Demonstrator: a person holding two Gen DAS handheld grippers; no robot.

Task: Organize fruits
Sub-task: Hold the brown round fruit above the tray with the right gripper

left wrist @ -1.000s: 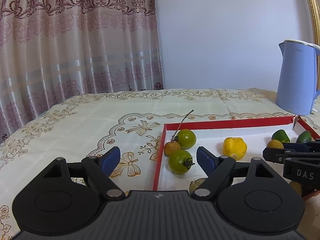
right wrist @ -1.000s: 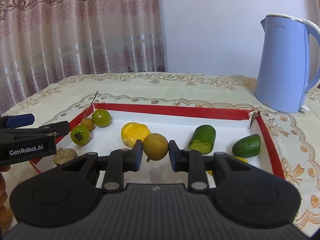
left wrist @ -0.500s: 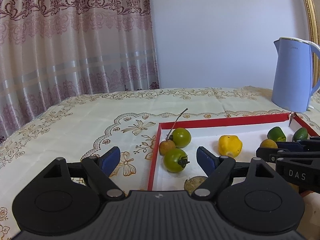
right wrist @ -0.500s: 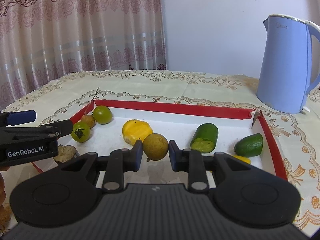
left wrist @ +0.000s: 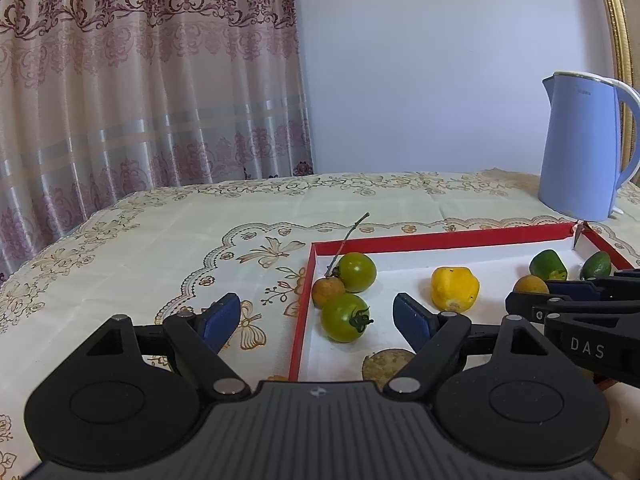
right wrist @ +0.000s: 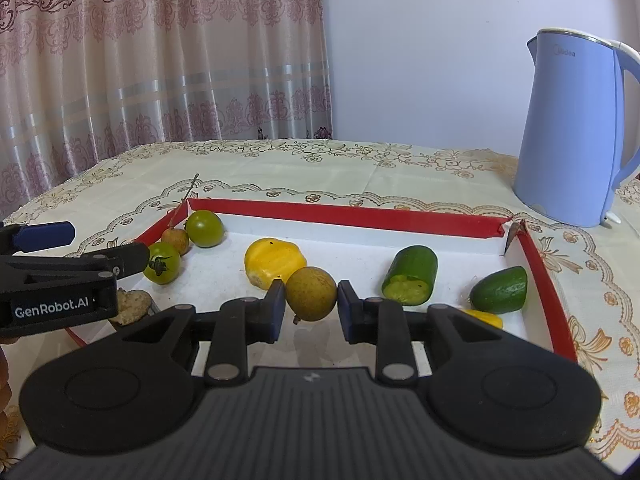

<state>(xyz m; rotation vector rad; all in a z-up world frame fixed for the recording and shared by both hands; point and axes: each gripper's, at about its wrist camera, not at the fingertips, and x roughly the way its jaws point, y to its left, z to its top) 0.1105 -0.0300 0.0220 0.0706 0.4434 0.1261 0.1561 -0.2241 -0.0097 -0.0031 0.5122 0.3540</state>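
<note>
A shallow red-rimmed white tray (right wrist: 360,216) holds the fruits. My right gripper (right wrist: 311,300) is shut on a round brown-yellow fruit (right wrist: 311,293), held just above the tray floor. Beside it lie a yellow fruit (right wrist: 274,261), a cut green piece (right wrist: 412,274) and a small green fruit (right wrist: 499,290). At the tray's left end are two green tomatoes (left wrist: 356,272) (left wrist: 344,317), a small brown fruit with a stem (left wrist: 327,291) and a cut brown piece (left wrist: 386,363). My left gripper (left wrist: 318,318) is open and empty over the tray's left rim.
A light blue electric kettle (right wrist: 576,132) stands on the tablecloth behind the tray's right corner. A patterned curtain (left wrist: 140,80) hangs behind the table at left. The table edge (left wrist: 60,236) runs along the left. A small yellow piece (right wrist: 484,317) lies near the tray's right side.
The left gripper has drawn back and left a little, so the tray looks further right. The right gripper keeps its hold on the round fruit, nearly still.
</note>
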